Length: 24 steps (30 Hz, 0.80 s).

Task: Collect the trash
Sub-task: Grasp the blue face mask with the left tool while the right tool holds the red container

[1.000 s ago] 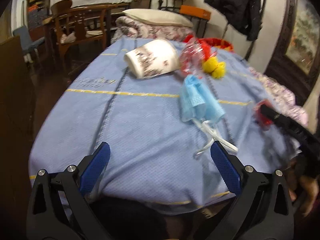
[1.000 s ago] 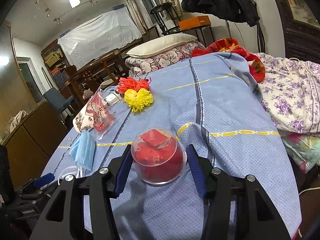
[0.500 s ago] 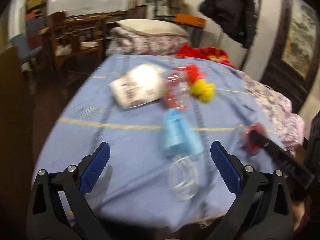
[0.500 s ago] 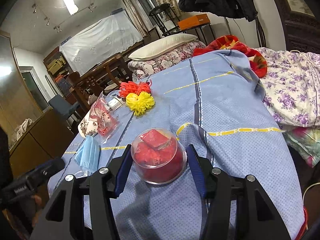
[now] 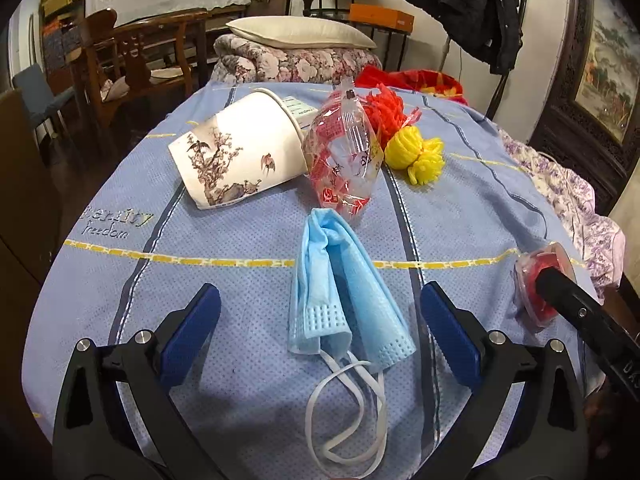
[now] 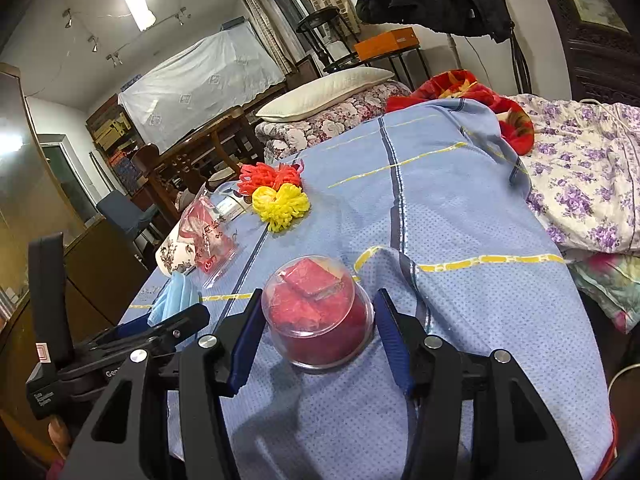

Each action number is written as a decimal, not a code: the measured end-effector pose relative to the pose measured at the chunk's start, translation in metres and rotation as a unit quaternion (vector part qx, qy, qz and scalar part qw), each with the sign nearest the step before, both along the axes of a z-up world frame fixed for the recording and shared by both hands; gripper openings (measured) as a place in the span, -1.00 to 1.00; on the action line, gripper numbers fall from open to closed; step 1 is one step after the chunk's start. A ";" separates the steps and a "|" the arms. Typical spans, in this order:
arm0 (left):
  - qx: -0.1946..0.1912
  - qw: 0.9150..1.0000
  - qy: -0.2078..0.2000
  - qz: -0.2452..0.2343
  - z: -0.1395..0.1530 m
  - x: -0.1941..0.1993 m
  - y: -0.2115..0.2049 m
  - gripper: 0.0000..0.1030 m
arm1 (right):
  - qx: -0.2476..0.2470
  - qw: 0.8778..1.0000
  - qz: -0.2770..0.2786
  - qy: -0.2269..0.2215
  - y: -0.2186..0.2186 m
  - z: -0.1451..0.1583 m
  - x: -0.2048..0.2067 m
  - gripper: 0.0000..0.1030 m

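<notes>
A bed (image 5: 460, 236) under a blue cover fills the foreground, a cream pillow (image 5: 300, 32) on floral quilts at its far end. Behind stand dark wooden chairs (image 5: 132, 60), a white-draped shelf (image 6: 200, 80) and a hanging black coat (image 5: 464, 4); a ceiling lamp (image 6: 136, 0) glows

My two tools: black frames, blue pads.

My left tool (image 5: 320, 328) and right tool (image 6: 318, 330) each have matte black angular arms with triangular cut-outs, silver round screws at the pivots, and flat royal-blue finger pads (image 5: 192, 330).

Sharp, fisheye-warped; ceiling lamp (image 6: 136, 0) glares.
</notes>
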<state>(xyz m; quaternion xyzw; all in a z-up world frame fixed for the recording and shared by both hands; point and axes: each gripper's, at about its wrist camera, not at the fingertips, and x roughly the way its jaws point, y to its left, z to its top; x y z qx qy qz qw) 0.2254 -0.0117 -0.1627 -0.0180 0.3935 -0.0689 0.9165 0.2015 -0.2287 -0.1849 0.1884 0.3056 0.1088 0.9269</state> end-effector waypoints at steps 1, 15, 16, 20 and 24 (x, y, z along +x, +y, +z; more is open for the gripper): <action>0.004 1.000 0.000 0.000 0.000 0.000 -0.001 0.87 | -0.004 1.000 -0.001 0.000 0.001 0.000 0.000 0.07; -0.004 1.000 -0.029 -0.004 0.006 -0.011 0.005 -0.47 | -0.023 1.000 0.001 -0.016 0.010 0.003 -0.006 0.05; -0.013 0.999 -0.031 -0.007 0.008 -0.014 0.007 -0.51 | -0.021 1.000 0.004 -0.018 0.011 0.003 -0.006 0.05; -0.058 0.997 -0.040 -0.025 0.018 -0.031 0.014 -0.52 | -0.008 0.999 0.012 -0.030 0.011 0.006 -0.010 0.05; -0.066 0.996 -0.037 -0.037 0.026 -0.053 0.013 -0.52 | 0.007 0.999 0.018 -0.037 0.009 0.014 -0.016 0.05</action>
